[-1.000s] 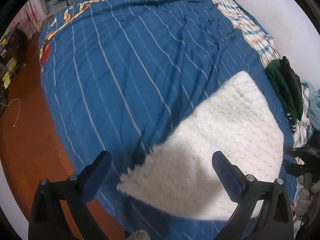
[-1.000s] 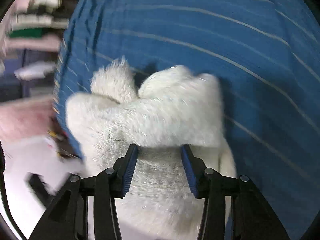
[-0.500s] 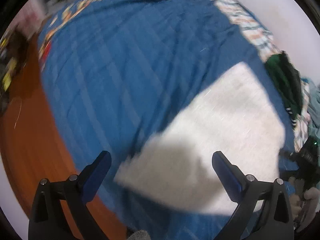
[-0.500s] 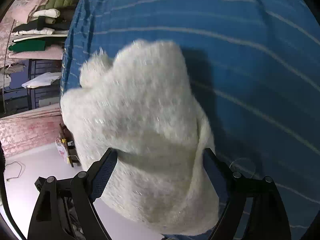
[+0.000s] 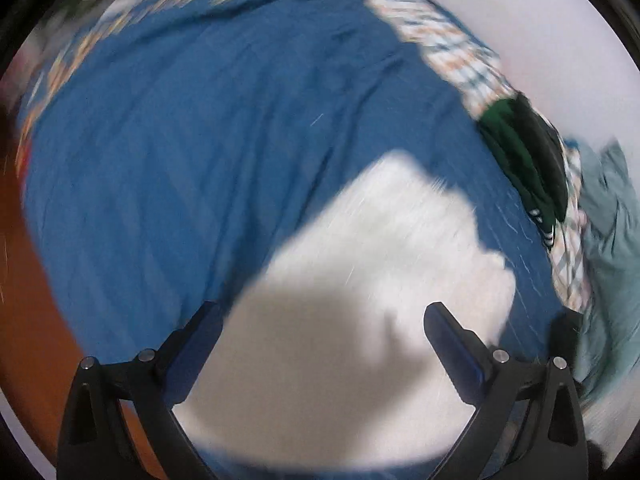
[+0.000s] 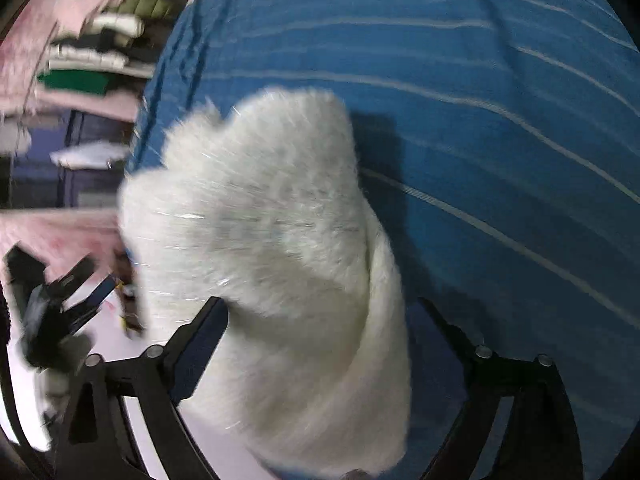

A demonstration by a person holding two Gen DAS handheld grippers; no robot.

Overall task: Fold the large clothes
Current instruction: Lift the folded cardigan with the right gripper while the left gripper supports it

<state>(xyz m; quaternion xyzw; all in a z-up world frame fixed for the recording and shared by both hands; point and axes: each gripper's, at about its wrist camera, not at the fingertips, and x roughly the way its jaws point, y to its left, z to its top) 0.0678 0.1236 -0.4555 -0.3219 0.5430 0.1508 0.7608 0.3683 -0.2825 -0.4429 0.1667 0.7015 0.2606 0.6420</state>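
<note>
The fluffy white knit garment (image 5: 360, 320) lies folded on the blue striped bed cover (image 5: 200, 140), in the lower centre of the left wrist view and near the bed's edge. In the right wrist view the same garment (image 6: 272, 240) fills the centre as a rounded, doubled-over bundle.

**Finger state**
- Left gripper (image 5: 320, 324): fingers spread wide, holding nothing; the garment lies below and between them.
- Right gripper (image 6: 320, 320): fingers spread wide, with the bundle between them; no part appears pinched.

**Step in hand (judgement):** the fold has been laid and the garment released; the next action is probably to square the bundle or set it aside.

**Procedure notes**
1. Take hold at a folded edge, not at loose pile; the long fibres will likely slip.
2. Close both sets of fingers through all layers so the fold does not open when lifted.
3. Keep the bundle away from the bed's edge, where it could slide off.
4. Keep it apart from the dark green folded garment (image 5: 520, 152) at the right of the left wrist view.

**Changes from earlier frames**
- One second ago the right fingers were narrow around the garment; they now stand wide.
- The left fingers are equally wide in all frames.
- The garment's right outline, formerly straight, now shows a stepped, doubled layer.
- Both views now show motion blur.
</note>
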